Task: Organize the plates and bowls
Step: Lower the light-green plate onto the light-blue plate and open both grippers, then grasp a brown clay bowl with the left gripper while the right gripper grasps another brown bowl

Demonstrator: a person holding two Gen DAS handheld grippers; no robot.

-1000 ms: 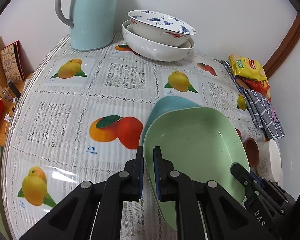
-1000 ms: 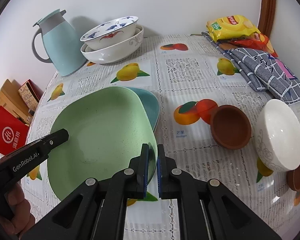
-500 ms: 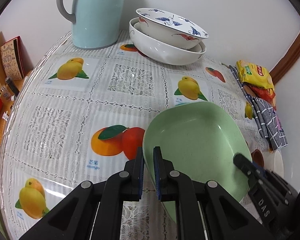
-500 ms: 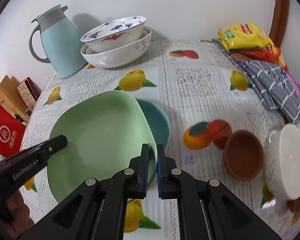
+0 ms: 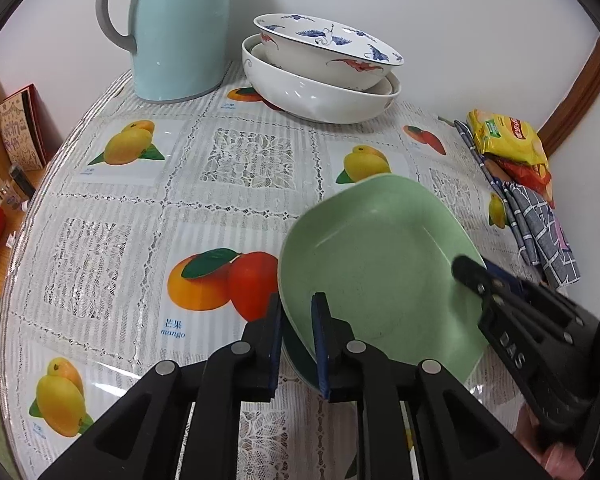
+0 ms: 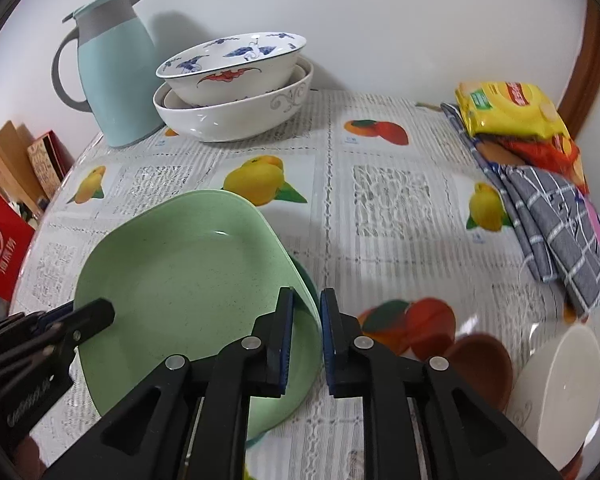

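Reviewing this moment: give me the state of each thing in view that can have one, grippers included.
Green plate: nested on the teal plate, rim between both grippers' jaws.
Left gripper: jaws just opening, pads off the rim.
Right gripper: jaws just opening, pads off the rim.
Patterned bowl: upright, stacked in the white bowl.
Jug: upright, lid on.
Brown bowl: upright, empty.
Small white bowl: tilted on its side.

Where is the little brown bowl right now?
In the right wrist view, the brown bowl sits at the lower right of the table, touching the white bowl.
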